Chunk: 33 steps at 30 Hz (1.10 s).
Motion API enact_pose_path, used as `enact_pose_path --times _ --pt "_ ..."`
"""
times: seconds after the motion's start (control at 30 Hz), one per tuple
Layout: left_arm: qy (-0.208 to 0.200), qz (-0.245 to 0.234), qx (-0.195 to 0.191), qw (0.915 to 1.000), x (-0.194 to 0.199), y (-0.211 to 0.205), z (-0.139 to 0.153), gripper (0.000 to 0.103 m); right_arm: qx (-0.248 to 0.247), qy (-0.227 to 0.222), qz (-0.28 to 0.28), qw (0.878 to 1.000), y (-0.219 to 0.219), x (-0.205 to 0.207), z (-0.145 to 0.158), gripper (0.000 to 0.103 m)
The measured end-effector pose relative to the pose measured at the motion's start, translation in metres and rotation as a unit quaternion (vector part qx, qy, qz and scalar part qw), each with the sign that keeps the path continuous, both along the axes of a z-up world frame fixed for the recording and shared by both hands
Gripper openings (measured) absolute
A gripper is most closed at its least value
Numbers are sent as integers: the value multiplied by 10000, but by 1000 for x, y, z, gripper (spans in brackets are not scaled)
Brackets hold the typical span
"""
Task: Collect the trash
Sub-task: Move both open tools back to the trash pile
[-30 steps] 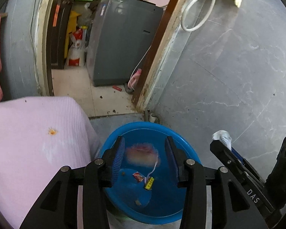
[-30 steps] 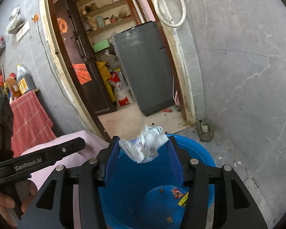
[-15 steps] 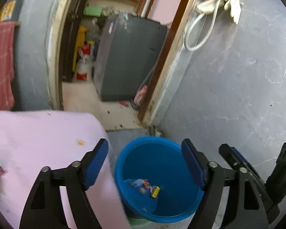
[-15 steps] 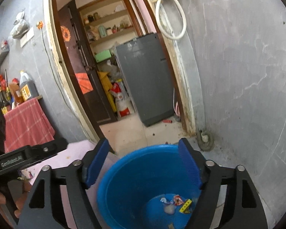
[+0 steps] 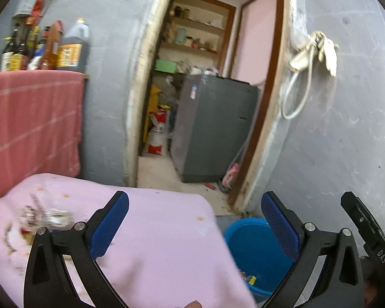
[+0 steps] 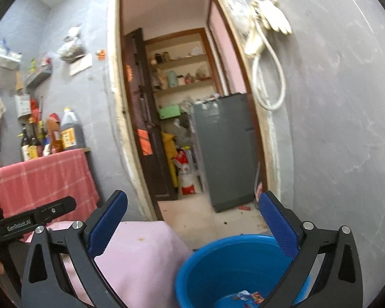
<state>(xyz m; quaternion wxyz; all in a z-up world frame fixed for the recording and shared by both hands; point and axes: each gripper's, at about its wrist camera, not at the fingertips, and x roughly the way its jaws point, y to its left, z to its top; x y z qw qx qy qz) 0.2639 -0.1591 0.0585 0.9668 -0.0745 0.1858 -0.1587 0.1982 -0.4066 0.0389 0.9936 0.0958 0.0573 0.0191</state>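
A blue bucket (image 5: 254, 246) stands on the floor to the right of a pink-clothed table (image 5: 154, 231); it also shows in the right wrist view (image 6: 218, 267). Scraps of trash (image 6: 246, 295) lie in its bottom. My left gripper (image 5: 195, 223) is open and empty above the table's right part. Blurred litter (image 5: 41, 218) lies on the table at the left. My right gripper (image 6: 192, 220) is open and empty above the bucket's near rim. The right gripper's body (image 5: 367, 233) shows at the left view's right edge.
A doorway ahead opens onto a grey appliance (image 6: 225, 151) and shelves. A red cloth (image 5: 30, 120) hangs at the left under several bottles (image 5: 46, 48). A white hose and gloves (image 5: 313, 59) hang on the grey wall at the right.
Both grippers opened: the left dropped pink trash and the right dropped crumpled white paper into the bucket. Both have since risen, and the left has swung left over the table.
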Motion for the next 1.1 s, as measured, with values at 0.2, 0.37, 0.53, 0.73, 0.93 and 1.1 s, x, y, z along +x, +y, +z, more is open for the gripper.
enact_pose_path --times 0.2,0.37,0.53,0.73,0.93,1.1 --pt "-226 466 117 9986 -30 51 8 101 -55 -176 468 9987 45 -7 7 103" --pt "-309 866 172 9956 -53 91 7 101 -42 -196 970 9951 85 -5 8 103" --pt "-280 1261 215 9914 -70 135 -2 101 -82 -116 1409 9899 119 -3 4 103" --pt "-156 1640 183 9862 -92 178 -20 101 -1 168 1824 9831 148 8 -8 103" --pt "89 1785 382 9832 -96 201 -39 101 -144 472 2049 9775 167 15 -22 103" --pt "381 1747 407 9830 -86 209 -52 101 -386 766 2182 9721 185 25 -32 103"
